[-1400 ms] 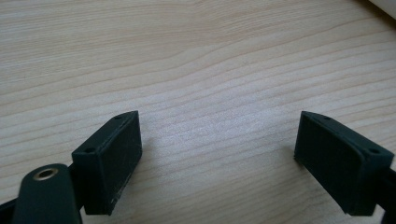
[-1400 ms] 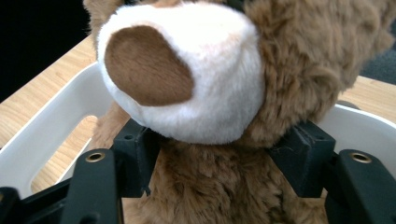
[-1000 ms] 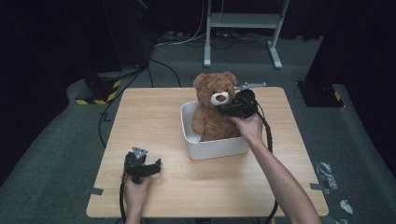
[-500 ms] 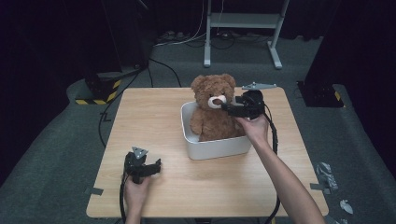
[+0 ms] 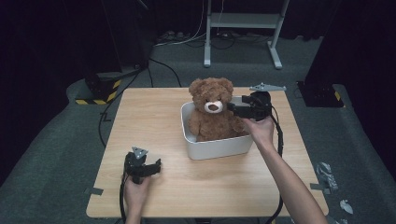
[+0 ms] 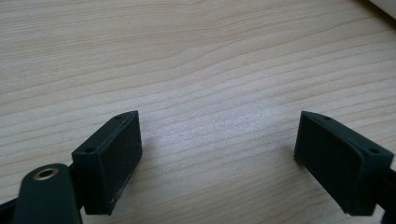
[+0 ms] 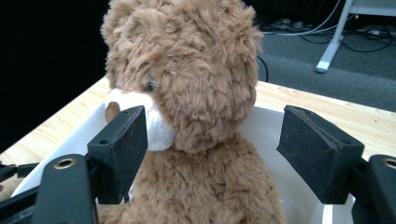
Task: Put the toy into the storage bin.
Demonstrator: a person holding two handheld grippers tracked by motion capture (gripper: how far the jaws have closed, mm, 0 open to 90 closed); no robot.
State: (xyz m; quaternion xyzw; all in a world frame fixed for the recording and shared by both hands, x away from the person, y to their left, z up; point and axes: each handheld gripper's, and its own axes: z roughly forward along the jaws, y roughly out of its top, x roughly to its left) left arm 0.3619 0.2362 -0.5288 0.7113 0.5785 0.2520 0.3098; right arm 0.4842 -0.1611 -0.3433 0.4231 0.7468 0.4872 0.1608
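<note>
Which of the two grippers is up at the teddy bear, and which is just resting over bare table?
The right gripper is at the teddy bear sitting in the white bin, jaws open beside its head. The left gripper sits open over bare table, apart from both.

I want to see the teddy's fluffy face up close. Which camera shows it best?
The right gripper view: the teddy bear is big and close there, with its fur, eye and white muzzle plain. The high view shows the bear small, sitting in the white tub. The left gripper view looks at the wooden table.
</note>
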